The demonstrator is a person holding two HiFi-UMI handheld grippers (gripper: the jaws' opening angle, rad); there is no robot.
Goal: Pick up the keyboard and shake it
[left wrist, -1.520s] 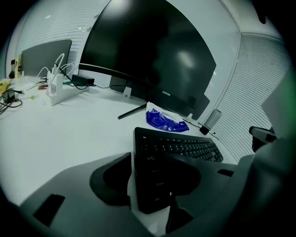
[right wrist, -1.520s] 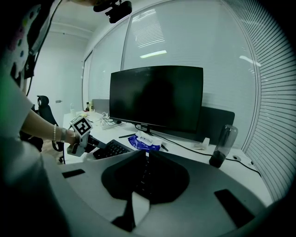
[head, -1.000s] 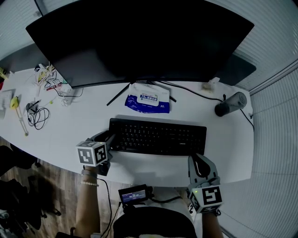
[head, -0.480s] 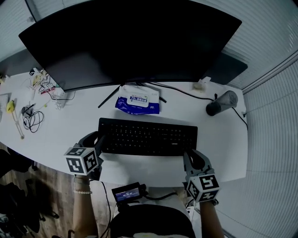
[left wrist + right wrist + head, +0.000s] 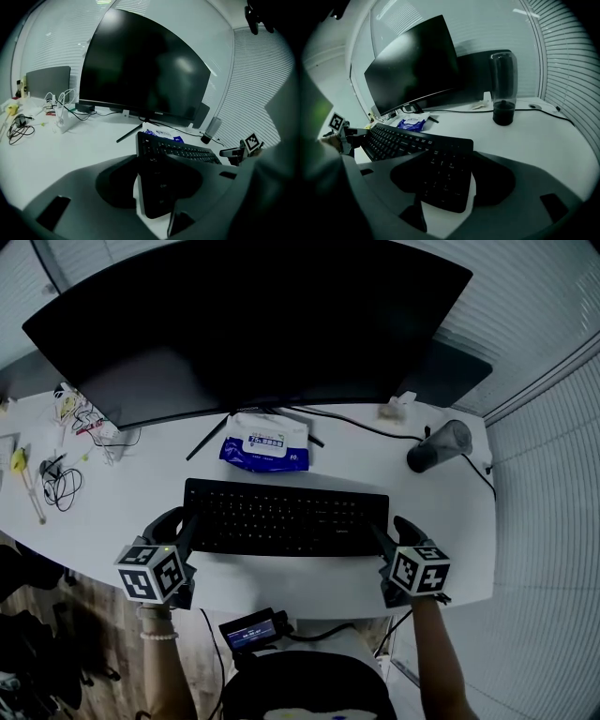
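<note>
Black keyboard (image 5: 286, 517) is pinched at one end by the left gripper (image 5: 181, 529), its other end loosely straddled by the right gripper's (image 5: 392, 531) just-opened jaws.

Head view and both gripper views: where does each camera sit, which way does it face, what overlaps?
Head view: on the person's head, facing steeply down on the desk; both forearms, left gripper and right gripper show.
Left gripper view: rides the left gripper, looking along the keyboard; its jaws on the left end.
Right gripper view: rides the right gripper, looking the opposite way; its jaws, just opened, flank the right end.
Shared: keyboard, monitor.
</note>
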